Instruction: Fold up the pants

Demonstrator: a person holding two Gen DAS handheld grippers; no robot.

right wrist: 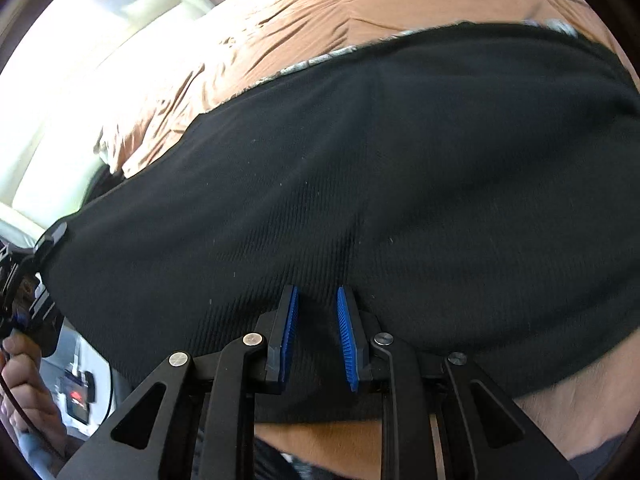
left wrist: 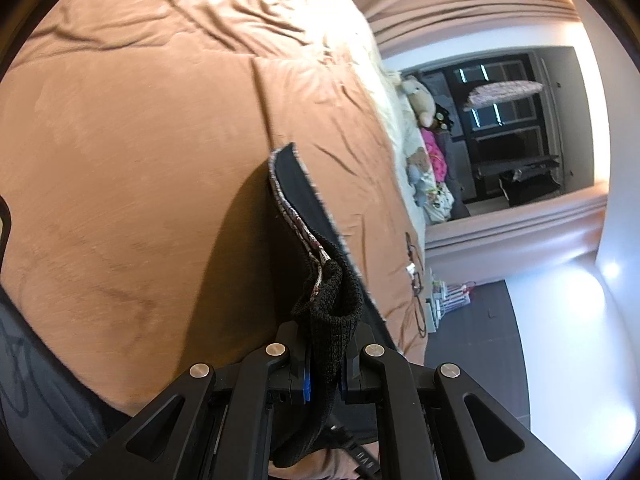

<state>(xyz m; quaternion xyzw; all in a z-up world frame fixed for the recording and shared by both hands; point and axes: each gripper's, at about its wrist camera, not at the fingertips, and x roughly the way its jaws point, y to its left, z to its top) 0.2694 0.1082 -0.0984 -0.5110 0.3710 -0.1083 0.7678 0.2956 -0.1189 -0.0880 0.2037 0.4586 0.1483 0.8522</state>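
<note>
The black pants lie spread over the brown bed cover, with a patterned lining showing along the far edge. My right gripper hovers just above the near part of the pants, its blue pads apart and empty. My left gripper is shut on a bunched edge of the pants and holds it lifted off the bed cover. The left gripper also shows at the left edge of the right wrist view, at the pants' corner.
The brown cover fills the bed, rumpled toward the far side. Stuffed toys and clothes sit beside the bed. A dark window cabinet and grey floor lie to the right. The person's hand holds the left gripper handle.
</note>
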